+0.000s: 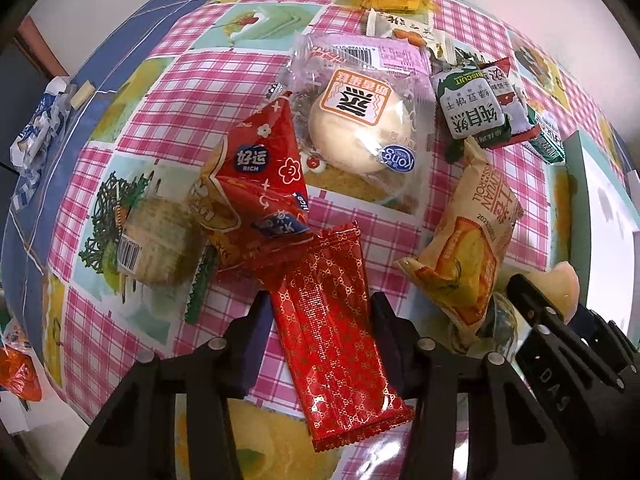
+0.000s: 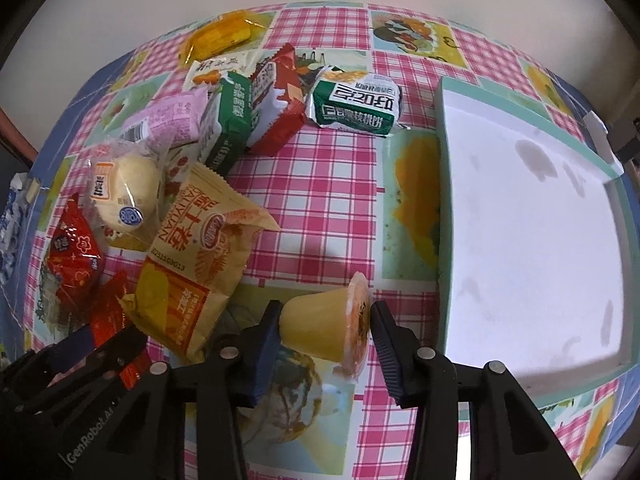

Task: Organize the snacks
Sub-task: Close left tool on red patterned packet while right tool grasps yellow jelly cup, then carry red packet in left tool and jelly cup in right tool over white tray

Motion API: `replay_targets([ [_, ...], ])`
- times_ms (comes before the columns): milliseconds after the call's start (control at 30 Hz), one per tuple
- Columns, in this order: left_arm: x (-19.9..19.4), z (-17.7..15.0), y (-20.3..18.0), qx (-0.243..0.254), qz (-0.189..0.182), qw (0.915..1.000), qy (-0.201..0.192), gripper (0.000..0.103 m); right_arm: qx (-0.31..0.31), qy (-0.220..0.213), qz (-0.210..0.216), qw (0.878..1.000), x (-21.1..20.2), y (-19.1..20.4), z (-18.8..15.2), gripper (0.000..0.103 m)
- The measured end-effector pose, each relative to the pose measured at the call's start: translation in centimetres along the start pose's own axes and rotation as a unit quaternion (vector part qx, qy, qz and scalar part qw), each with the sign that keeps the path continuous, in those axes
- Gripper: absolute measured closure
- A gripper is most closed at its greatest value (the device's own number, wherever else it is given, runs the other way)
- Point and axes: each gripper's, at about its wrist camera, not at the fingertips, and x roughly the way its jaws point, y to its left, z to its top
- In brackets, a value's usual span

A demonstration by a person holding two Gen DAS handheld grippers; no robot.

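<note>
Tabletop (image 2: 320,200): checked pink cloth with picture squares, snacks piled to my left, pale wall behind.
Tray (image 2: 444,184): white inside, mint rim, empty as far as I see, on the right side of the tabletop.
Right tool (image 2: 325,316): I have it narrowed onto a jelly cup (image 2: 320,328); the cup lies on its side, base against one pad, lid against the other.
Left tool (image 1: 320,308): I have it closed in on a red patterned wafer packet (image 1: 336,332), both pads at the packet's long edges.
Packet axis: runs lengthwise away from my left tool, toward the pile, so I pinch it across its width.
Key relation: the tray sits just to the right of the jelly cup, well apart from the red packet; my right hand is the nearer one.
Judgement: cup goes first, a short carry rightward over the rim.
</note>
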Motion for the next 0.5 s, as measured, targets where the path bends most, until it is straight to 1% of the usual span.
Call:
replay_targets([
  [100,-0.7,0.1,0.2,-0.003,-0.001,1.0,-0.007,0.054,0.006,-0.006,0.018,1.0,-1.2,-0.4,0.0,0.063],
  [267,-2.1,0.1,0.6,-0.011,-0.008,0.9997,-0.021,0.054,0.014,-0.006,0.034,0.999,-2.4,-0.9,0.0,0.063],
  [467,-5.4,0.0,0.7,-0.009,-0.004,0.9973,-0.073,0.054,0.04,-0.037,0.065,0.996,-5.2,-2.3,0.3,0.064],
  [500,-5.7,-0.1,0.7,-0.01,-0.006,0.997,-0.077,0.054,0.043,-0.04,0.068,0.996,-5.4,-2.5,0.4,0.064],
])
